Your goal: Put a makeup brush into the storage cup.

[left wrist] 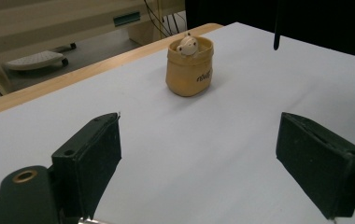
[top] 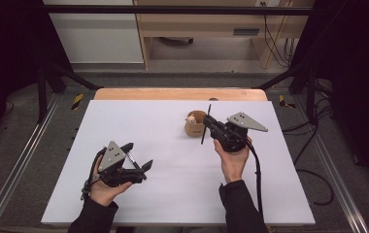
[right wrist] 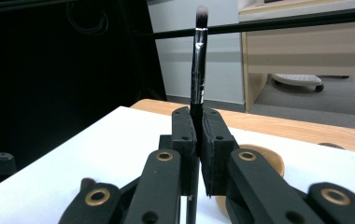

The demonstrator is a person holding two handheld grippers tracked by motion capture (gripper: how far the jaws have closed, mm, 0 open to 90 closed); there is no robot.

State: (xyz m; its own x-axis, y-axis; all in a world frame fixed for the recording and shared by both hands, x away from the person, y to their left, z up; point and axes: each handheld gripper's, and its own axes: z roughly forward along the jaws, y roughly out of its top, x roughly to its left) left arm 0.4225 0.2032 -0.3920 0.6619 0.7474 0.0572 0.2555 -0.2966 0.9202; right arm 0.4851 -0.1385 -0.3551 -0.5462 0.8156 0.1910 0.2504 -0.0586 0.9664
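**Brush clamped upright beside the tan pouch**

From the high view, I see my right claw (top: pixel 210 127) closed on a thin black makeup brush (top: pixel 205 125), which stands nearly upright, just beside a small tan pouch (top: pixel 193 127) on the white table (top: pixel 173 194). The pouch is squat and round, with a pale toy figure (top: pixel 191 118) poking out at its rim. My left claw (top: pixel 136 156) hovers well apart, near the table's left front, jaws spread and holding nothing, a grey three-cornered plate on top.

In the left gripper view, the left claw's (left wrist: pixel 199 154) two blocky matte-black pads stand wide apart over the smooth white surface. Beyond them sits the pouch (left wrist: pixel 189 70), soft-looking, with dark lettering on its side and the pale rounded figure (left wrist: pixel 186 45) inside.

In the right gripper view, the right claw (right wrist: pixel 197 140) pinches the brush's (right wrist: pixel 198 60) slim glossy black handle between its flat pads; the tufted tip points up. The pouch's rounded tan rim (right wrist: pixel 269 158) shows just behind the jaws.
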